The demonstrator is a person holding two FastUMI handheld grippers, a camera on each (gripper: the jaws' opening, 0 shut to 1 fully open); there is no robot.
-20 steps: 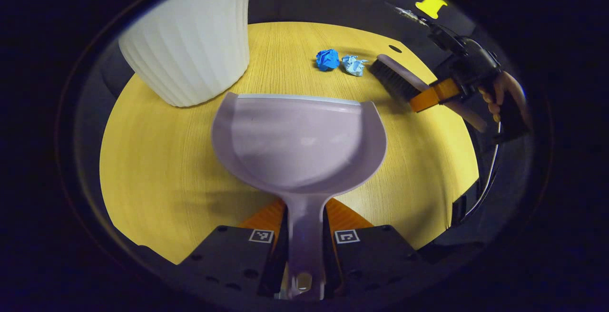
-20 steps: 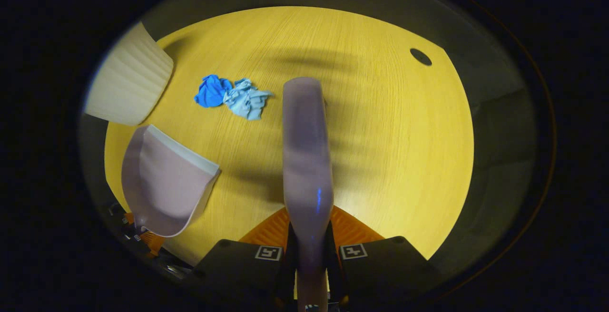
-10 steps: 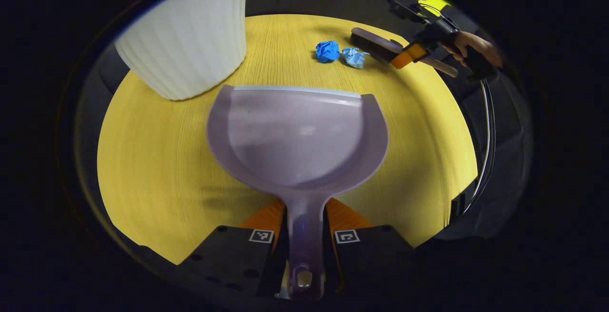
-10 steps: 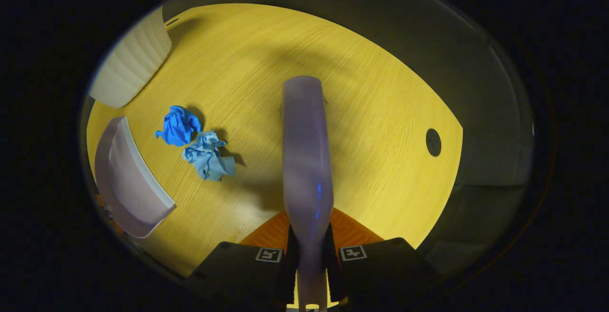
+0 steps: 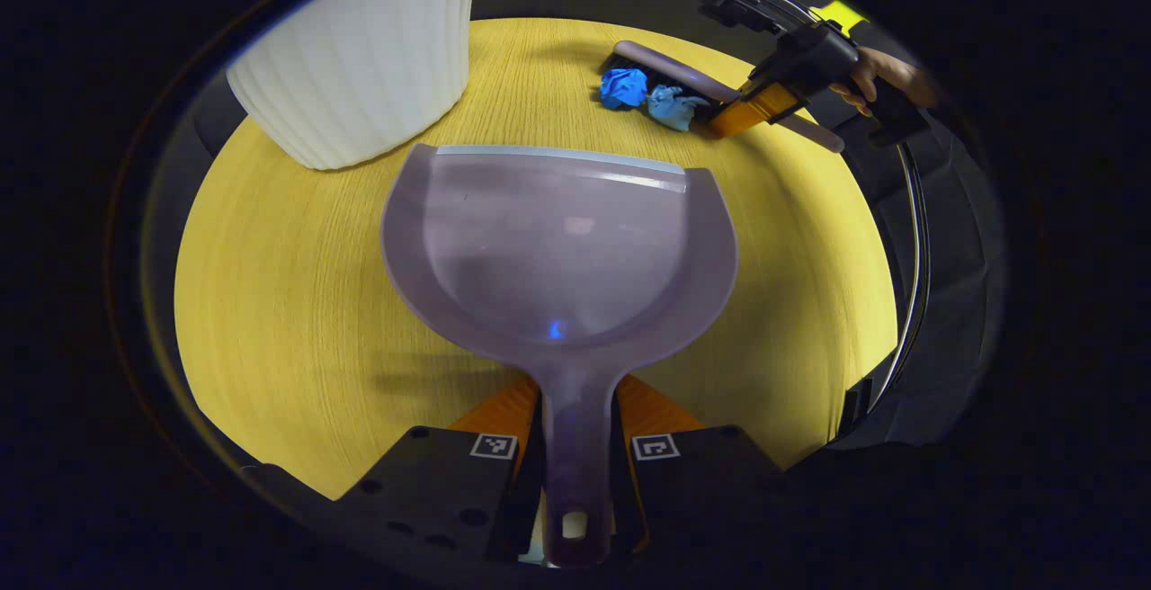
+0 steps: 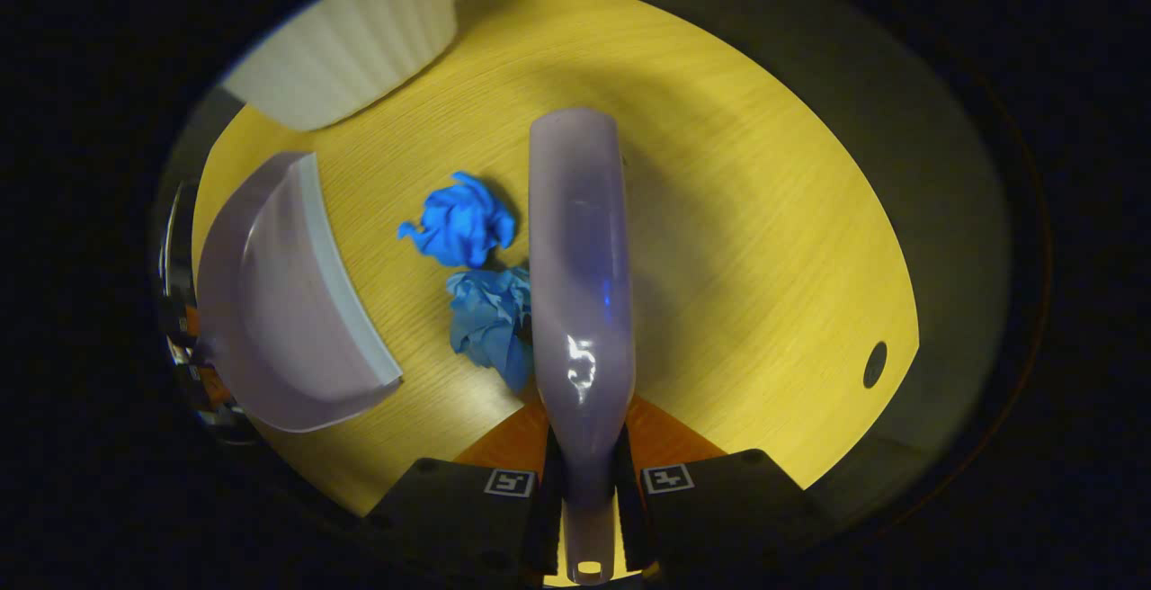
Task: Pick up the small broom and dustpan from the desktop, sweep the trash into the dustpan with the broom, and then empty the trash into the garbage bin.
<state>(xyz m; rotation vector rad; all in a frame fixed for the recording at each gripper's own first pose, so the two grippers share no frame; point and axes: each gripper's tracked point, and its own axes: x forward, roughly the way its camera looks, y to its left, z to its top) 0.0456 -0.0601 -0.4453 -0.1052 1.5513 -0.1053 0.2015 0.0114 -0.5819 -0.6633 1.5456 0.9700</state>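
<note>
Two claws, each with its fingers pressed on a handle. The left gripper [image 5: 575, 455] clamps the dustpan [image 5: 557, 248] by its narrow stem, the pan held over the middle of the table [image 5: 297, 302], its open lip facing the far edge. The right gripper [image 6: 584, 482] is closed on the broom [image 6: 580, 275], gripped at the slim end of its handle.

Beyond the pan's lip lie two paper wads: the dark blue wad [image 6: 460, 221] and the pale blue wad [image 6: 493, 325], touching each other near the far edge, with the broom just beside them on the side away from the pan. The white ribbed bin [image 5: 360, 59] stands at the far left corner.

The wads look light and springy (likely to skip or roll under a quick stroke), so a slow, low sweep seems wise. Pan and broom look like stiff, smooth plastic; the handles are the sound place to hold them.

The left gripper view shows the broom's dark bristles and the hand [image 5: 886, 82] behind the right gripper. The right gripper view shows the bare gap between wads and pan lip.
</note>
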